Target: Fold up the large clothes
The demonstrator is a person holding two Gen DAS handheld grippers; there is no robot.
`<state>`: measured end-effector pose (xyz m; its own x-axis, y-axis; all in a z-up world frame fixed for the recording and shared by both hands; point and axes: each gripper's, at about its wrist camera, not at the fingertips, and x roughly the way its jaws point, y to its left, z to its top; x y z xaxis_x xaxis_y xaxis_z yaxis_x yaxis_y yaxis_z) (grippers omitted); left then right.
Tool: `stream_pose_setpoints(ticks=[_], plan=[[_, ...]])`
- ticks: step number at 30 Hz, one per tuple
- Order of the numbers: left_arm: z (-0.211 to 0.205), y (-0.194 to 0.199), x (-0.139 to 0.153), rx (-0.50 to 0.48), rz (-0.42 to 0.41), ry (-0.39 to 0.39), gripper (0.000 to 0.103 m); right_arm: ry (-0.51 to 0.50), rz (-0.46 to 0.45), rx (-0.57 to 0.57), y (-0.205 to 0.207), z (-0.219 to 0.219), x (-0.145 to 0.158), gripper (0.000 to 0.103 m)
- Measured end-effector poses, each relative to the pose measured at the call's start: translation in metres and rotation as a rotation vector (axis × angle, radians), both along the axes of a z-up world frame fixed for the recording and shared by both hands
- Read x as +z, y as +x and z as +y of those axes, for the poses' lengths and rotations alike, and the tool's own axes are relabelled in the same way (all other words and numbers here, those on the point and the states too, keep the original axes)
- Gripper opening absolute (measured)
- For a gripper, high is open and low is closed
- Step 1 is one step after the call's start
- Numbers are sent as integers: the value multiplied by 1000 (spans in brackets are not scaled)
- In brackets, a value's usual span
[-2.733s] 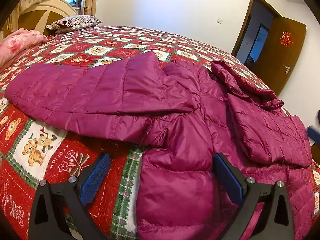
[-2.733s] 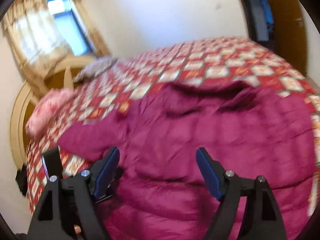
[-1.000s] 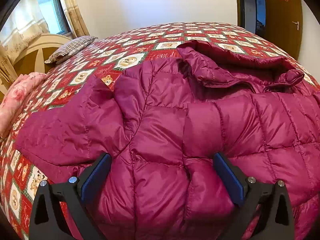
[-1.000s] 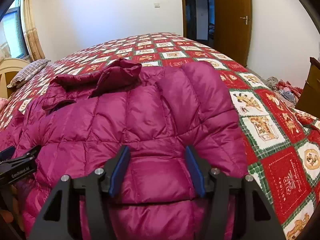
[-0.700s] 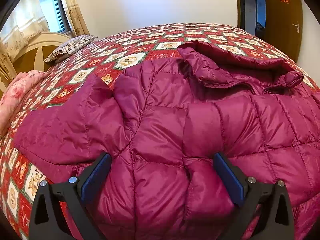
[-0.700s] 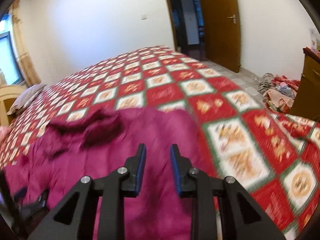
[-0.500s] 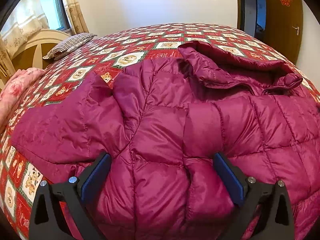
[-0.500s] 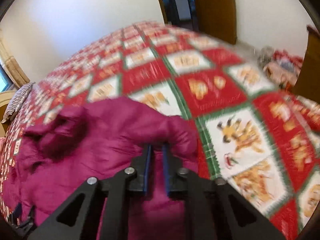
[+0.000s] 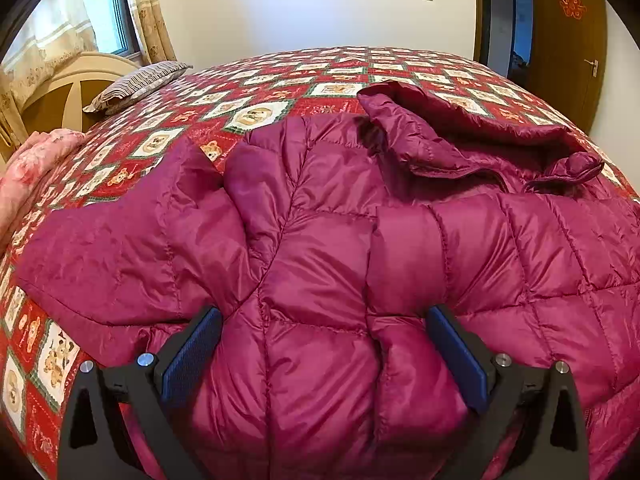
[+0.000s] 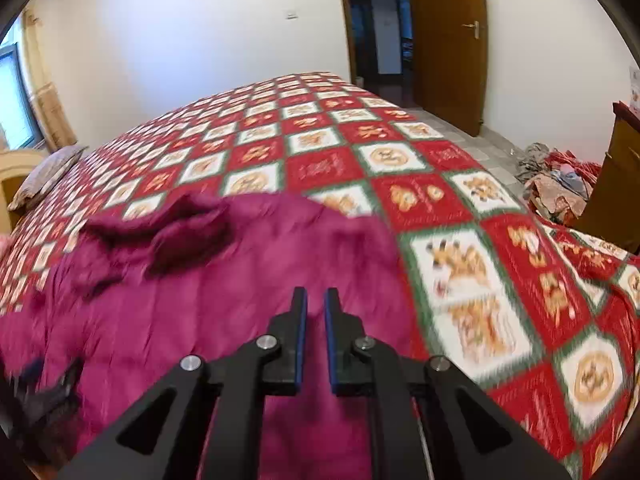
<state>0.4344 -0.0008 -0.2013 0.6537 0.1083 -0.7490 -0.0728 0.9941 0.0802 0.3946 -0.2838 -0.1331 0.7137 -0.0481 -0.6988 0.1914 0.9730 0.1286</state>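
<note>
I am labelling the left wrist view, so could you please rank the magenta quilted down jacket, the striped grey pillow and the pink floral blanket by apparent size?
1. Magenta quilted down jacket, by far.
2–3. Striped grey pillow and pink floral blanket: alike, unranked; the blanket is cut off at the frame edge.

The right wrist view is motion-blurred, so the jacket (image 10: pixel 208 292) shows no quilting there. Whether the right claw (image 10: pixel 316 304) pinches fabric between its nearly closed fingers cannot be told. In the left wrist view, the jacket's (image 9: pixel 328 280) hem runs off the bottom edge.

Left gripper (image 9: pixel 320 354) spread, right gripper (image 10: pixel 316 336) narrowed.
</note>
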Motion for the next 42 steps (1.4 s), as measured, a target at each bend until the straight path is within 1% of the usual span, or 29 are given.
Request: stream_pose_setpoints(ticks=[2, 3, 4, 5, 7, 10, 12, 14, 16, 18, 19, 21, 23, 25, 26, 28, 30, 31, 32, 34, 35, 37, 38, 39, 40, 41, 42], plan=[[1, 0, 0, -1, 0, -7, 102, 1, 29, 13, -6, 3, -15, 19], [1, 0, 0, -2, 0, -11, 102, -8, 52, 6, -6, 2, -28, 19], [2, 0, 0, -2, -1, -15, 102, 2, 56, 5, -8, 1, -37, 19], [2, 0, 0, -3, -1, -17, 102, 40, 36, 9, -9, -4, -44, 19], [3, 0, 0, -4, -1, -27, 102, 83, 11, -3, -11, -11, -42, 19], [6, -1, 0, -6, 1, -44, 102, 75, 9, 2, -8, -11, -43, 20], [9, -2, 1, -11, 4, -65, 102, 64, 4, 11, -9, -9, -43, 27], [13, -6, 4, -31, 10, -88, 102, 51, 2, 22, -11, -5, -43, 31], [23, -13, 10, -44, 8, -130, 102, 33, 2, 24, -15, 1, -42, 31], [48, -22, 20, -13, -9, -200, 102, 24, 2, 24, -14, 2, -43, 32], [64, -26, 26, 34, -29, -205, 102, 24, 1, 23, -16, 2, -43, 32], [97, -32, 39, 159, -83, -179, 102, 29, -1, 24, -16, 2, -43, 32], [145, -38, 52, 322, -144, -172, 102, 35, -4, 25, -16, 2, -43, 32], [200, -41, 57, 513, -168, -177, 102, 33, -5, 25, -17, 2, -43, 33], [224, -40, 57, 601, -164, -179, 102, 31, -5, 27, -17, 3, -43, 34], [267, -37, 52, 748, -139, -172, 102, 26, -6, 32, -17, 4, -43, 37], [300, -32, 44, 862, -99, -162, 102, 19, -5, 41, -17, 6, -43, 41], [315, -29, 38, 903, -80, -173, 102, 14, -3, 42, -16, 7, -43, 41], [326, -24, 30, 922, -58, -198, 102, 6, -2, 43, -16, 9, -43, 42], [339, -16, 11, 901, -22, -279, 102, -2, 0, 44, -16, 10, -43, 43], [340, -12, 7, 893, -9, -273, 102, -5, 1, 44, -16, 10, -43, 43], [329, -3, -1, 827, -15, -143, 102, -5, 1, 43, -16, 10, -43, 43], [321, 0, -4, 783, -16, -103, 102, -5, 1, 44, -16, 10, -43, 43], [317, 0, -5, 762, -18, -107, 102, -6, 0, 44, -16, 10, -43, 43], [317, -1, -4, 753, -32, -116, 96, -6, 1, 43, -16, 10, -43, 43], [317, -4, -2, 739, -58, -135, 80, -8, 1, 43, -15, 10, -43, 43], [318, -7, -2, 744, -65, -140, 76, -9, 1, 43, -15, 10, -43, 43]])
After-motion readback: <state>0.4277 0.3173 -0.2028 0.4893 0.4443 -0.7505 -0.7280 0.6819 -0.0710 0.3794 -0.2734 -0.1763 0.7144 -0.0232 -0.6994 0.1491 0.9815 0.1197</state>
